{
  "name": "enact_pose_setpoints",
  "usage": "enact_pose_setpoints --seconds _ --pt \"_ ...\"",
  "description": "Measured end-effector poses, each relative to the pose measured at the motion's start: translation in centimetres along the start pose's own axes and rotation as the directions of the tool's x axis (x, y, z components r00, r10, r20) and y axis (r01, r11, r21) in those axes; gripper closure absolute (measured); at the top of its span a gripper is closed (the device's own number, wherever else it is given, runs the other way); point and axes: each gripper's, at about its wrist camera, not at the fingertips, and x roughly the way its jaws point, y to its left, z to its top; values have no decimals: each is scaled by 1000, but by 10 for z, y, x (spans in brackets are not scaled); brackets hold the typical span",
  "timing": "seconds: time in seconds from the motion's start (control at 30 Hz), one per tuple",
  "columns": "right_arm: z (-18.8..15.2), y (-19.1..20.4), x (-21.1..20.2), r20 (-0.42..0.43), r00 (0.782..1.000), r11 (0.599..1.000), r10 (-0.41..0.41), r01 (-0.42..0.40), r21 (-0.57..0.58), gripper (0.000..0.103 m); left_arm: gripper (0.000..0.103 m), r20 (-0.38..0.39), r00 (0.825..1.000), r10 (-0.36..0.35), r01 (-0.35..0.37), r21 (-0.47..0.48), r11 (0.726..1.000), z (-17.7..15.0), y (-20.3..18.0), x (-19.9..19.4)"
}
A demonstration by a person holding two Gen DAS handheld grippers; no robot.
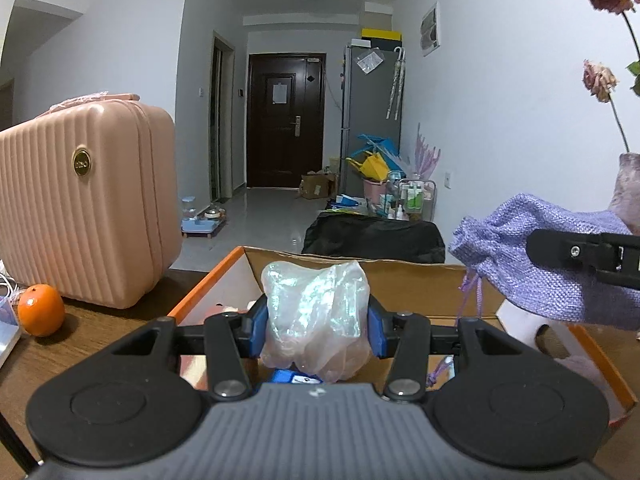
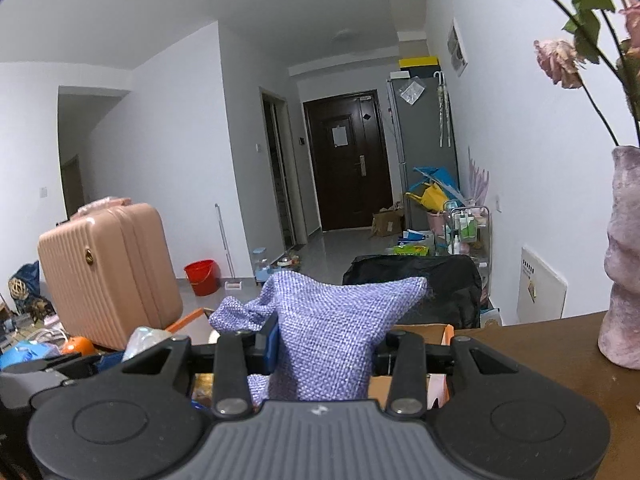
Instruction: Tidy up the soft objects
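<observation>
My left gripper [image 1: 316, 330] is shut on a crumpled clear plastic bag [image 1: 316, 312] and holds it above an open cardboard box with orange edges [image 1: 404, 274]. My right gripper [image 2: 326, 350] is shut on a purple woven drawstring pouch [image 2: 328, 328], held above the box's right side; the pouch also shows in the left wrist view [image 1: 552, 264], its strings hanging down. Small soft items lie in the box, mostly hidden by the grippers.
A pink ribbed suitcase [image 1: 80, 204] stands on the brown table [image 1: 80, 344] at left, with an orange [image 1: 40, 310] beside it. A mauve vase of dried roses [image 2: 624, 280] stands at right. A black chair back [image 1: 372, 236] lies beyond the box.
</observation>
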Motion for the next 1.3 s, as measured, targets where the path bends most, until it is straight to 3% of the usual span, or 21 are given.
enact_pose_setpoints --seconds 0.3,0.4,0.47,0.53,0.6,0.7,1.3 --pt "-8 -8 24 -52 999 1000 -14 13 -18 64 52 -38 999 11 -11 14 1000 -8 -6 18" --pt "-11 -7 28 -75 997 1000 -17 15 -27 59 35 -26 999 21 -21 5 1000 -8 -4 17" --pt "-12 -7 30 -85 996 999 -24 22 -28 46 26 -18 1000 25 -25 -11 1000 -7 -1 16" --pt "-13 -7 31 -91 995 999 -34 32 -24 21 14 -8 999 43 -43 -23 999 -6 1 14" --pt "-14 -8 30 -84 995 998 -53 51 -20 12 0 3 997 83 -83 -28 996 -6 2 13" --pt "-13 -8 30 -72 994 997 -77 76 -21 2 0 11 993 120 -119 -37 992 -6 5 12" --pt "-16 -1 21 -41 981 979 -188 184 -90 0 0 6 991 131 -130 -62 990 -8 13 5"
